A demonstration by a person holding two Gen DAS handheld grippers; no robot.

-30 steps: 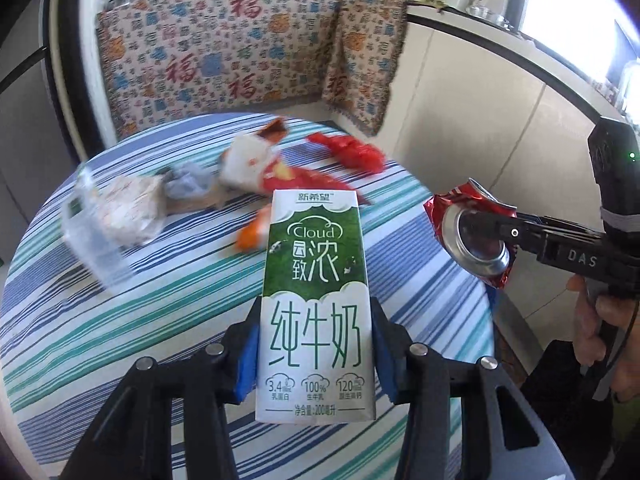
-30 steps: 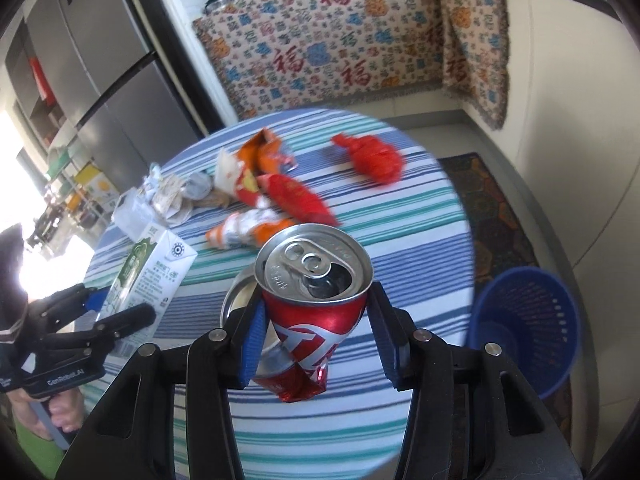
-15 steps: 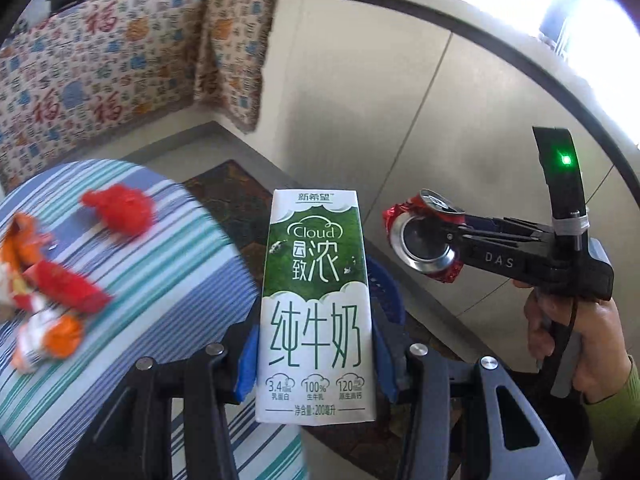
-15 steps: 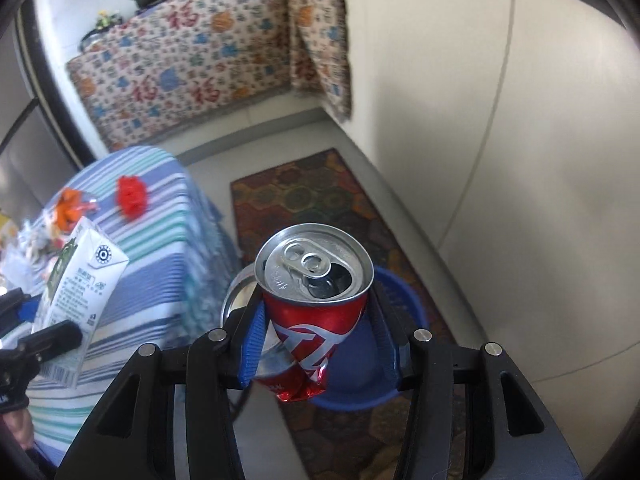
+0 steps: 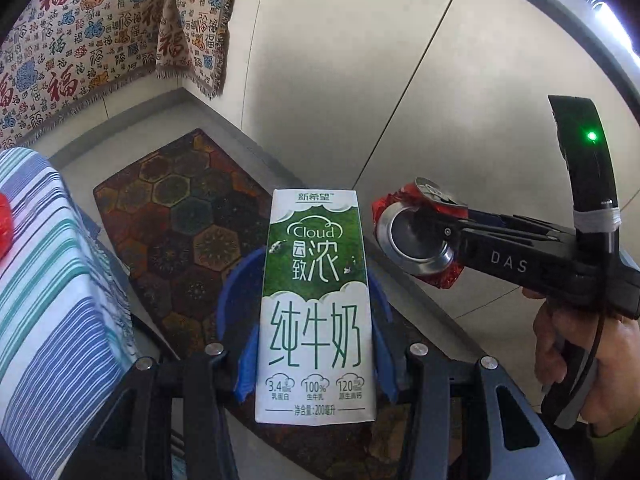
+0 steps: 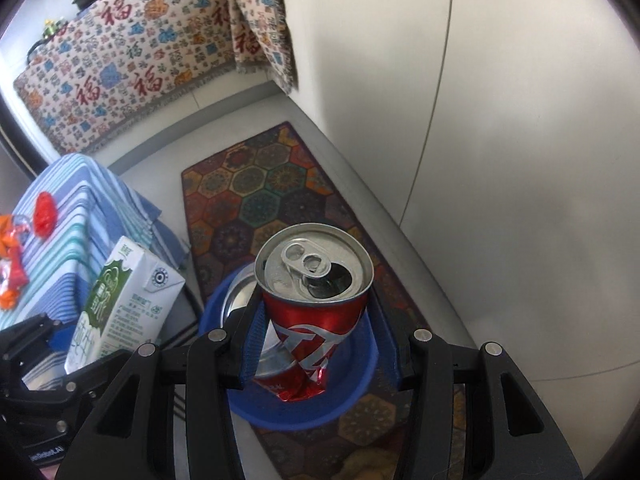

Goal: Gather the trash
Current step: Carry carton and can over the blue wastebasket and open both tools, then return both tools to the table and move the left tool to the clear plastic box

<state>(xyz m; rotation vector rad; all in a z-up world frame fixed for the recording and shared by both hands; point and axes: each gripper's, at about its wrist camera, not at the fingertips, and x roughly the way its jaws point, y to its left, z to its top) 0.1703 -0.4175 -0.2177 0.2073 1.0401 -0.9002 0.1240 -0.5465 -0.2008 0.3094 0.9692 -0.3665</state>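
Left gripper (image 5: 314,354): closed on the milk carton (image 5: 315,304); blue pads press its two narrow sides low down, and most of the carton stands clear beyond the fingertips.
Milk carton: upright between the fingers, green and white printed face to the camera, top toward 12 o'clock; in the right wrist view it shows at 9 o'clock (image 6: 120,308), tilted.
Right gripper (image 6: 316,344): closed on the crushed can (image 6: 312,312); pads clamp the dented red body from both sides.
Crushed can: silver top with open tab faces the camera, buckled lower end hangs below the pads; in the left wrist view it sits at 3 o'clock of the carton (image 5: 416,236), base outward, apart from the carton.
Blue bin (image 6: 360,396): on the floor directly behind the can in the right wrist view; in the left wrist view its rim (image 5: 236,280) shows on both sides of the carton.
Patterned rug (image 6: 256,196): under the bin, running toward 12 o'clock.
Striped table (image 5: 52,280): at 9 o'clock of the carton, clear of both grippers.
Red wrapper (image 6: 43,208): on the table, far at 10 o'clock.
Right hand (image 5: 588,360): wrapped round the gripper handle, at 4 o'clock.
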